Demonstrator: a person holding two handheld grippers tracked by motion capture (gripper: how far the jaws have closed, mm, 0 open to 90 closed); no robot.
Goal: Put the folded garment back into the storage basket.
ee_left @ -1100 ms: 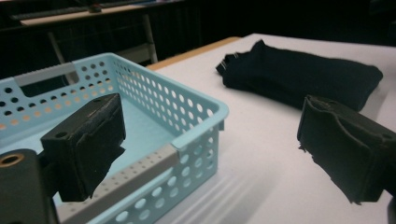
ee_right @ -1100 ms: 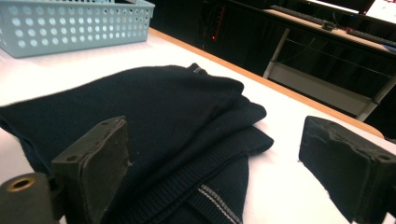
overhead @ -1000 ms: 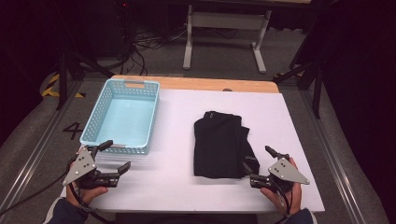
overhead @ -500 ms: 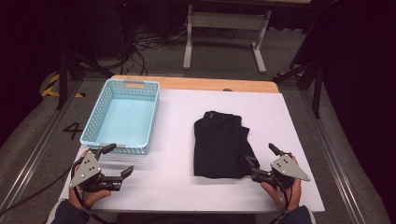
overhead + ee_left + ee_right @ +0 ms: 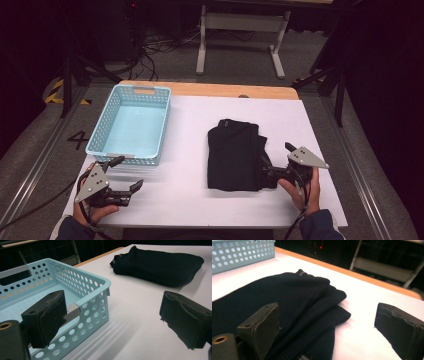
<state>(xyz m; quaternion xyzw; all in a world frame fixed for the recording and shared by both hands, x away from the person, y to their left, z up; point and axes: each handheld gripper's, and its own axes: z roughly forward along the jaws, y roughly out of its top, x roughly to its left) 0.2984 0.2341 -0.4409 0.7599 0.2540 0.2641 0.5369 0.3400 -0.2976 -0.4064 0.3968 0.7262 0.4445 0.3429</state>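
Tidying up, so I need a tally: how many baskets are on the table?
1. The light blue basket stands on the left half of the white table, left of the folded black garment. Nothing suggests a hidden second one.

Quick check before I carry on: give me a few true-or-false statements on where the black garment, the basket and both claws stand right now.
1. The folded black garment lies inside the blue basket. False: it lies on the white table cover, right of the basket, which holds nothing.
2. The right claw is at the garment's near right edge with its jaws apart. True; they have just been opening, and the pads do not press on the cloth.
3. The left claw grips the basket's rim. False: its jaws are open, beside the basket's near corner, holding nothing.
4. The basket stands at the table's left side. True.
5. The garment is spread out flat, unfolded. False: it is folded into a compact stack.
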